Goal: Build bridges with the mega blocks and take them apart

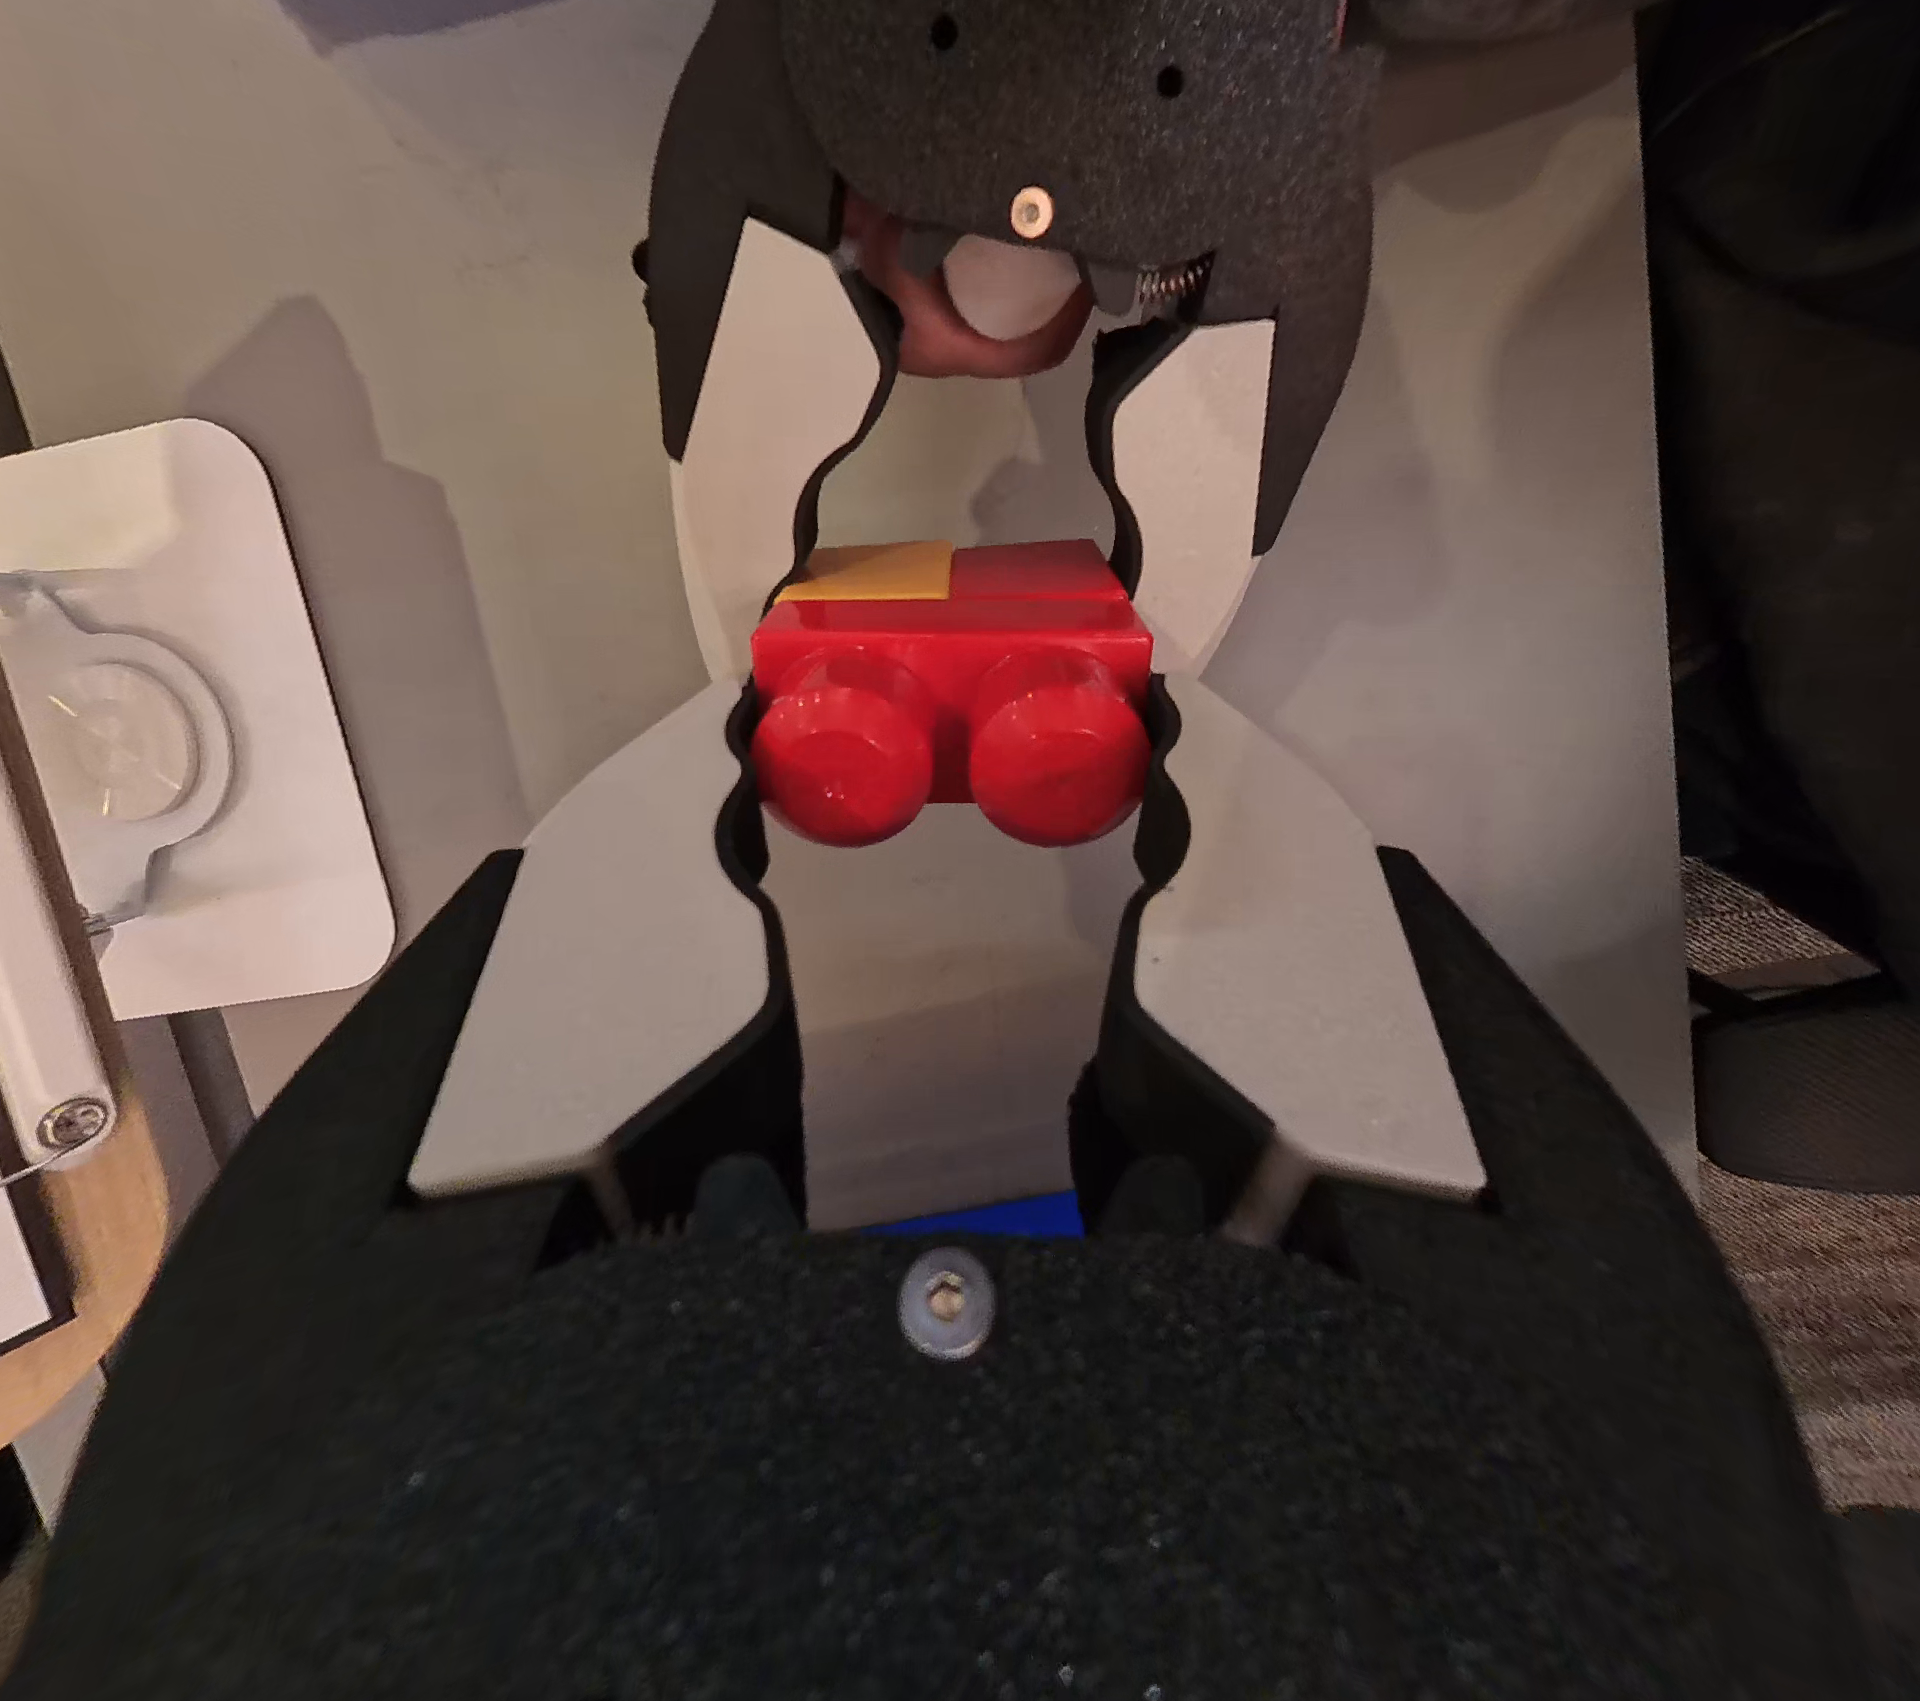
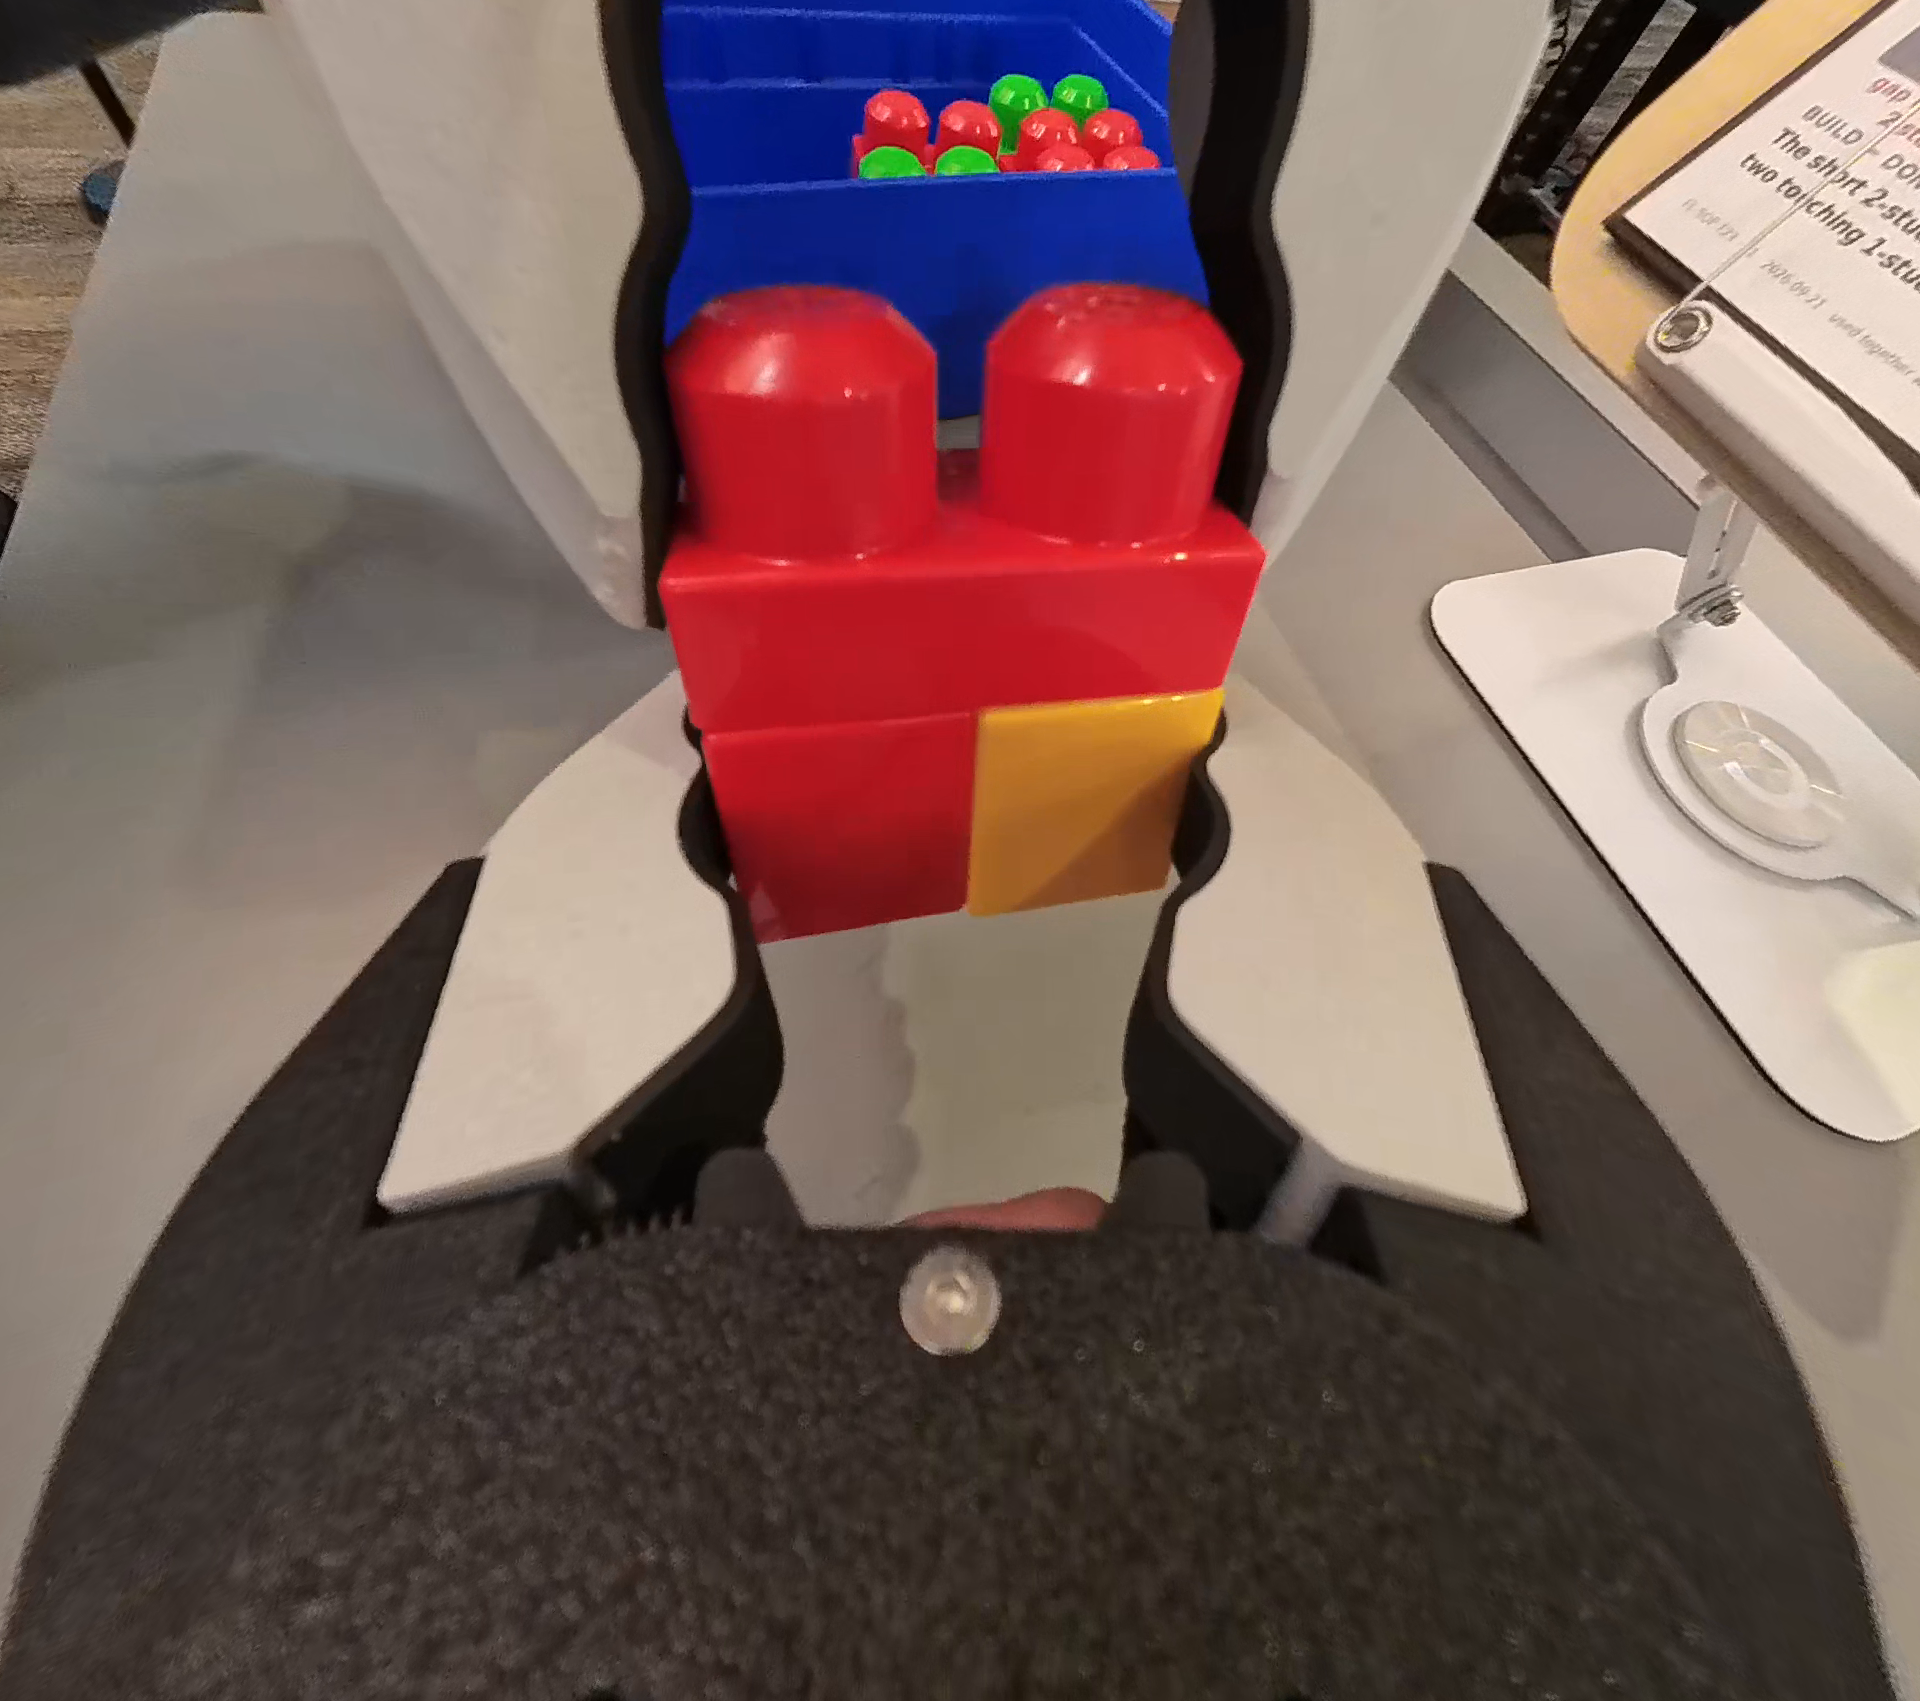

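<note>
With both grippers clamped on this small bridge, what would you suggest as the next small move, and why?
Probably pull the left gripper away with the red two-stud block, while the right gripper steadies the red and yellow blocks beneath it. Both grips look shut and the pieces remain joined, which suggests taking apart.

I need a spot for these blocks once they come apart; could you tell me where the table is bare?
The grey table is bare left of the gripped stack. To its right, the white stand base crowds the table. Ahead, the blue bin already holds blocks.
</note>
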The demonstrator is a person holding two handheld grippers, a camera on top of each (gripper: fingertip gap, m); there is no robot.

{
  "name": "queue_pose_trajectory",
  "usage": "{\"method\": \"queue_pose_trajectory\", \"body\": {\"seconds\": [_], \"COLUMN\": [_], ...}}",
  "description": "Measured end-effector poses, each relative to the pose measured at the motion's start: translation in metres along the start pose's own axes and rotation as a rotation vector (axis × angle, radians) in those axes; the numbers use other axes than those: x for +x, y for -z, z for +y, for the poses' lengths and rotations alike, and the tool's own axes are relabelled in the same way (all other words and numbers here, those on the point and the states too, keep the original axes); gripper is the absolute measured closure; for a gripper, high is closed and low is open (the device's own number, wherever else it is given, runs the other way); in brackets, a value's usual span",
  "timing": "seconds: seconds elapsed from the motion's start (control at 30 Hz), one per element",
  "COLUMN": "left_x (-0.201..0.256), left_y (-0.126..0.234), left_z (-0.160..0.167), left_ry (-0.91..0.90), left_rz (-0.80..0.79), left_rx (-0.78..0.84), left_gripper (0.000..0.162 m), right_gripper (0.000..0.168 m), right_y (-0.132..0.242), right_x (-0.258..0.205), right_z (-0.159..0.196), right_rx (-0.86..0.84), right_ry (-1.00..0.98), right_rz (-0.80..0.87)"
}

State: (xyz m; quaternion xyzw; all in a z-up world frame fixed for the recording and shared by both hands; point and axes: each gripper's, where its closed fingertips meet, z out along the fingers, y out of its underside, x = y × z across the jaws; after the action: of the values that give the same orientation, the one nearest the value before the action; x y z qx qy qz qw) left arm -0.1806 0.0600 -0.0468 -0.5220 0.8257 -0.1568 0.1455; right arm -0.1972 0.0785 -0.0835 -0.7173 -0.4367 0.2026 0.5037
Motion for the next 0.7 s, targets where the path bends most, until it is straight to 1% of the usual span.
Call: {"method": "queue_pose_trajectory", "body": {"seconds": [0.07, 0.1, 0.13, 0.17, 0.2, 0.23, 0.27, 0.3, 0.37, 0.43, 0.47, 0.53, 0.57, 0.6, 0.7], "left_x": [0.001, -0.001, -0.005, -0.011, -0.016, -0.024, -0.031, -0.032, -0.032, -0.038, -0.036, -0.025, -0.024, -0.021, 0.001], "left_y": [0.000, 0.002, 0.012, 0.032, 0.054, 0.068, 0.074, 0.074, 0.071, 0.067, 0.064, 0.053, 0.048, 0.042, 0.017], "left_z": [0.001, 0.002, -0.001, -0.013, -0.022, -0.016, -0.004, 0.004, 0.015, 0.023, 0.021, 0.013, 0.015, 0.021, 0.041], "left_ry": [0.003, -0.002, 0.001, 0.030, 0.062, 0.069, 0.067, 0.075, 0.104, 0.153, 0.212, 0.358, 0.460, 0.573, 0.835], "left_rz": [-0.002, -0.014, -0.037, -0.048, -0.049, -0.084, -0.134, -0.144, -0.169, -0.284, -0.329, -0.397, -0.483, -0.551, -0.665], "left_rx": [0.007, 0.006, 0.038, 0.134, 0.218, 0.209, 0.149, 0.122, 0.089, 0.076, 0.120, 0.264, 0.328, 0.383, 0.546], "left_gripper": [0.093, 0.093, 0.093, 0.093, 0.093, 0.093, 0.093, 0.093, 0.093, 0.093, 0.093, 0.093, 0.093, 0.093, 0.093], "right_gripper": [0.084, 0.084, 0.085, 0.084, 0.084, 0.084, 0.084, 0.084, 0.084, 0.084, 0.084, 0.084, 0.084, 0.084, 0.084], "right_y": [-0.001, -0.003, -0.009, -0.015, -0.014, -0.006, 0.003, 0.008, 0.016, 0.022, 0.027, 0.041, 0.048, 0.056, 0.082], "right_x": [-0.001, 0.000, 0.003, 0.002, -0.003, 0.000, 0.011, 0.022, 0.028, 0.030, 0.029, 0.031, 0.029, 0.031, 0.032], "right_z": [0.000, 0.008, 0.037, 0.062, 0.052, 0.038, 0.034, 0.035, 0.030, 0.030, 0.030, 0.028, 0.028, 0.030, 0.032], "right_rx": [-0.004, -0.048, -0.188, -0.261, -0.107, -0.015, -0.026, -0.062, -0.040, -0.035, -0.030, -0.002, 0.005, 0.000, 0.023], "right_ry": [-0.007, 0.003, 0.049, 0.065, -0.017, -0.092, -0.052, -0.043, -0.087, -0.104, -0.125, -0.177, -0.212, -0.244, -0.310], "right_rz": [-0.014, -0.008, 0.019, 0.017, 0.000, 0.002, 0.069, 0.112, 0.100, 0.113, 0.115, 0.167, 0.174, 0.212, 0.325]}}
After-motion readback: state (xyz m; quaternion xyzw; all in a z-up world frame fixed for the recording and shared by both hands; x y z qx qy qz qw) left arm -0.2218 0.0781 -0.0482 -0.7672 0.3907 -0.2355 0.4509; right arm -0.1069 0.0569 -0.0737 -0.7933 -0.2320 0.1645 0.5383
